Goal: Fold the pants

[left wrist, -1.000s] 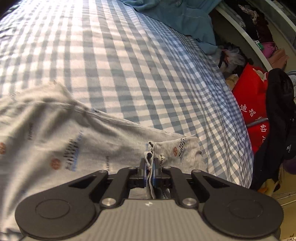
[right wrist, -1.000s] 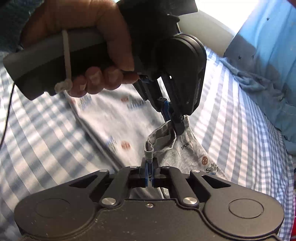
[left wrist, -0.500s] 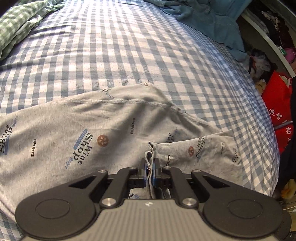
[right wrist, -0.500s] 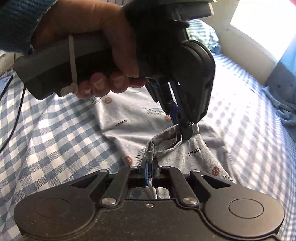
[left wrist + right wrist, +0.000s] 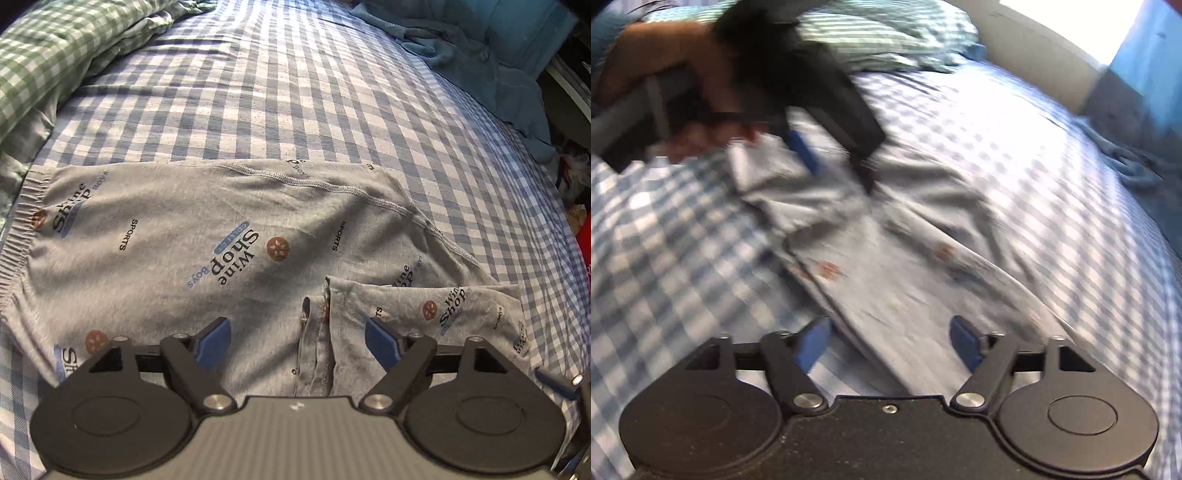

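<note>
The grey printed pants (image 5: 229,236) lie flat on the blue checked bed, waistband at the left, with the leg end folded over onto them at the lower right (image 5: 424,314). My left gripper (image 5: 299,341) is open just above the folded cuff, holding nothing. In the blurred right wrist view the pants (image 5: 886,280) stretch away from my right gripper (image 5: 890,343), which is open and empty above the cloth. The left gripper (image 5: 831,162) shows there too, held in a hand, over the far part of the pants.
A green checked pillow (image 5: 55,55) lies at the far left of the blue checked sheet (image 5: 295,92). Blue clothing (image 5: 480,48) is heaped at the far right. The bed edge drops off at the right, with clutter (image 5: 576,177) beyond. A bright window (image 5: 1063,22) is behind the bed.
Both grippers were shut on the pant leg cuffs and carried them over the pants. Now both have opened and let go, and the cuffs lie folded on the pants.
</note>
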